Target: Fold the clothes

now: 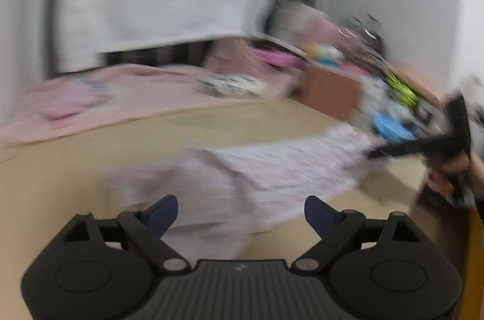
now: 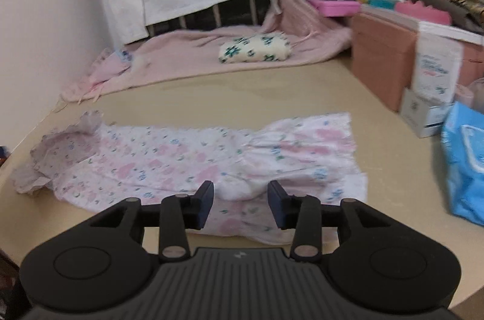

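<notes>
A small floral garment (image 2: 211, 159) lies spread out flat on the beige desk (image 2: 272, 90), stretched lengthwise from the left edge toward the right. Its fabric is white with pink blotches and tiny blue and green flowers. The left end is bunched into a crumpled, ruffled hem that shows a duller, greyish-pink side and sits close to the desk's left edge. Toward the right the cloth narrows to a gathered seam, then widens again into a squarer panel with a straight edge. A fold of the cloth puffs up along the near side. In the left wrist view the same garment (image 1: 272, 168) is blurred and pale.
</notes>
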`<action>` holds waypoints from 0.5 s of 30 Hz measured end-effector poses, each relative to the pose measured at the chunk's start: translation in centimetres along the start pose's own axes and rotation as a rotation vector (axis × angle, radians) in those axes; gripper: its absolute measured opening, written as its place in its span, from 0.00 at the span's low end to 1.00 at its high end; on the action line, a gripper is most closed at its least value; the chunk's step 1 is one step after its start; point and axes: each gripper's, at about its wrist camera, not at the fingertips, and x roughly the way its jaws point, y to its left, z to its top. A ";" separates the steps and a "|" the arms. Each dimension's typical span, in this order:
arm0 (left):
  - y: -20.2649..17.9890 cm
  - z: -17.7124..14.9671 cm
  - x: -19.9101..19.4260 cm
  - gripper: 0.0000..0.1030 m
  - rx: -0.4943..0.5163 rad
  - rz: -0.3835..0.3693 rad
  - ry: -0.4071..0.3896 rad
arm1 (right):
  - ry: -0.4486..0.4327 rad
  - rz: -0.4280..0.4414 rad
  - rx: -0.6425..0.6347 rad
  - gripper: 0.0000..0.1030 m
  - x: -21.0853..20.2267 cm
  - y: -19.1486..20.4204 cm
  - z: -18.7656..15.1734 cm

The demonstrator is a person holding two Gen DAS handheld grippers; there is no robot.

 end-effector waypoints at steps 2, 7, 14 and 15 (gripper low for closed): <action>-0.8 -0.3 2.8 0.87 0.051 0.029 0.043 | 0.022 0.008 -0.030 0.39 1.1 0.8 -0.4; 1.3 -2.0 4.2 0.20 -0.043 0.020 0.130 | 0.041 -0.031 -0.058 0.31 2.4 1.5 -1.6; 3.4 -5.5 -2.5 0.10 -0.131 -0.050 0.159 | 0.107 0.000 -0.156 0.26 0.6 4.6 -2.9; 3.5 -5.7 -3.6 0.14 -0.165 -0.062 0.179 | 0.128 0.016 -0.166 0.26 -0.1 5.3 -3.0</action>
